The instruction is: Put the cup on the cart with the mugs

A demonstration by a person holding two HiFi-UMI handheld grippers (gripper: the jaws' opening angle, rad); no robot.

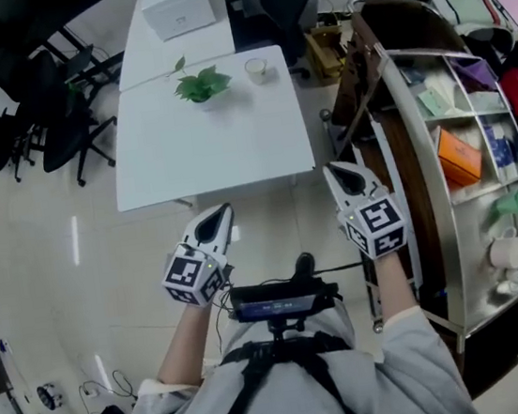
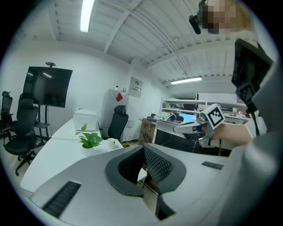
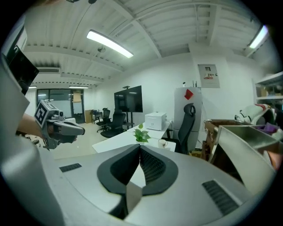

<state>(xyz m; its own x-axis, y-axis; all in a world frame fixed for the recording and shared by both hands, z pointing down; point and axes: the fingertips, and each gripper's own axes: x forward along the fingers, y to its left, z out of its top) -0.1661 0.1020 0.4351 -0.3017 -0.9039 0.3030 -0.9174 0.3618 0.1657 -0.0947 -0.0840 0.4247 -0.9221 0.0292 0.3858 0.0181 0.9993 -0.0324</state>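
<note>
Head view has both my claws out in front of me over the pale floor, short of the white table [image 1: 214, 155]. My left gripper [image 1: 224, 211] has its jaws together with nothing between them; the left gripper view shows its dark ribbed pads meeting at the tip, with only table and floor beyond. My right gripper [image 1: 331, 172] is pressed closed and empty as well, its pads meeting along one line in the right gripper view. Neither claw touches anything. The two are held side by side and apart, both tips aimed toward the table. The cup [image 1: 257, 69] stands upright near the table's far right corner, just beside a small green potted plant [image 1: 201, 85] and well apart from both claws. A white box [image 1: 179, 15] sits on the next table behind. At my right is the metal shelved cart [image 1: 421, 161], holding an orange box [image 1: 458, 154] on one shelf and a white mug [image 1: 506, 250] lower down.
</note>
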